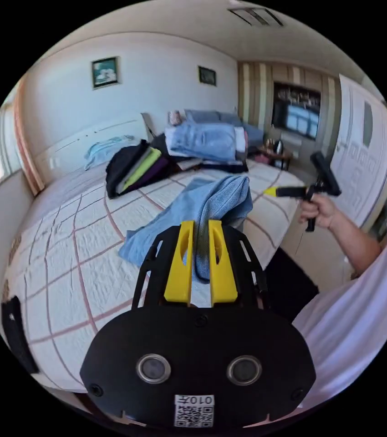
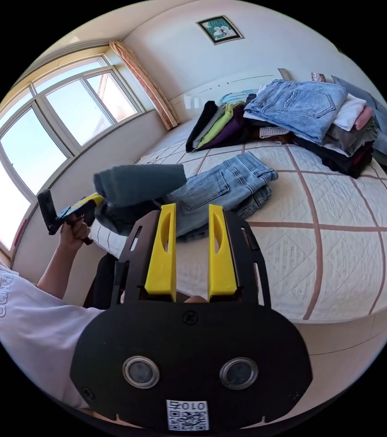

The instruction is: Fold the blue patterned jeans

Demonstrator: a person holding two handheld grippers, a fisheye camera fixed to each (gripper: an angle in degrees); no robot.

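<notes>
Light blue denim jeans point(image 2: 221, 186) lie partly folded on a white quilted bed point(image 2: 348, 255) crossed by brown lines, one end lifted off the quilt. The left hand-held gripper point(image 1: 201, 227) is clenched on that raised fabric; the right hand-held gripper point(image 2: 192, 214) hangs released above the bed edge. Stacked folded clothes point(image 2: 302, 118) sit beyond the jeans.

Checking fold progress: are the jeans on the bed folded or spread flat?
Partly folded: the jeans lie doubled, one end lifted by the left tool.
</notes>
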